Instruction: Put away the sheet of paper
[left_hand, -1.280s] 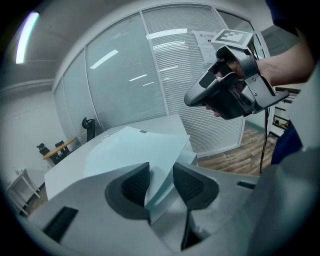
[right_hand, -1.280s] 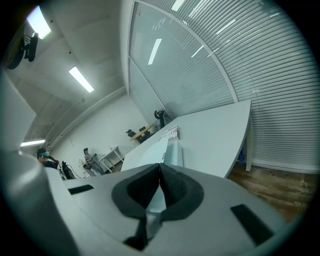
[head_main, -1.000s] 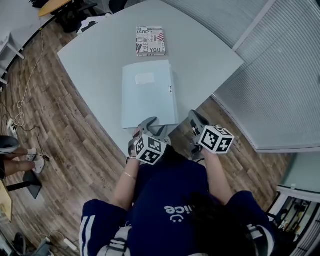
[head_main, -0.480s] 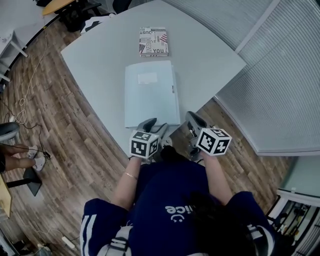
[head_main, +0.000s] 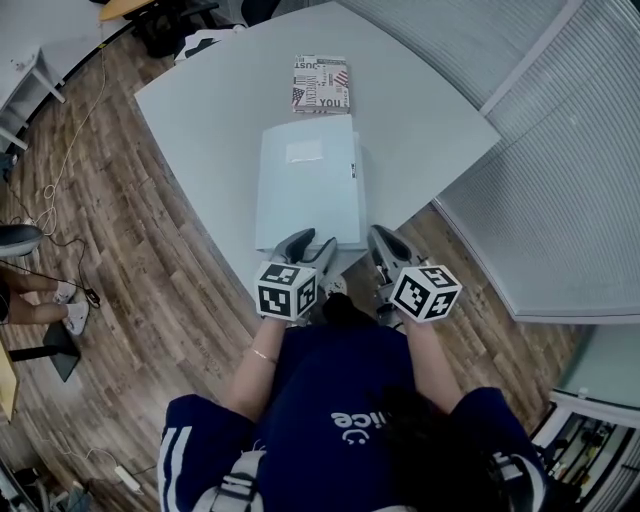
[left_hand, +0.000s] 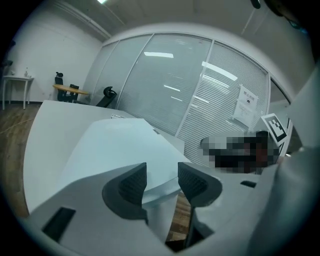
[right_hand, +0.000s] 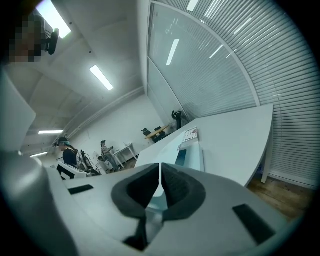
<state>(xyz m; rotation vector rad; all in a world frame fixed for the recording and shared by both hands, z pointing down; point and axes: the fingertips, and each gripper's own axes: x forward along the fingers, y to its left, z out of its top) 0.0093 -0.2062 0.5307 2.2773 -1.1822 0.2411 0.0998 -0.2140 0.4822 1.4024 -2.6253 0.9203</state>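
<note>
Standing wide apart on nothing, the jaws of the left gripper (left_hand: 162, 172) have just been opening. The right gripper (right_hand: 160, 172) has its jaws pressed together; a thin pale line between them may be only a gap. Both hover at the near edge of a pale blue folder (head_main: 308, 190), flat on the table (head_main: 210, 110). The sheet cannot be told apart from it.

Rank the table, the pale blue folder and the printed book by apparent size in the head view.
1. table
2. pale blue folder
3. printed book, clearly smallest, though it lies farthest from the camera
</note>
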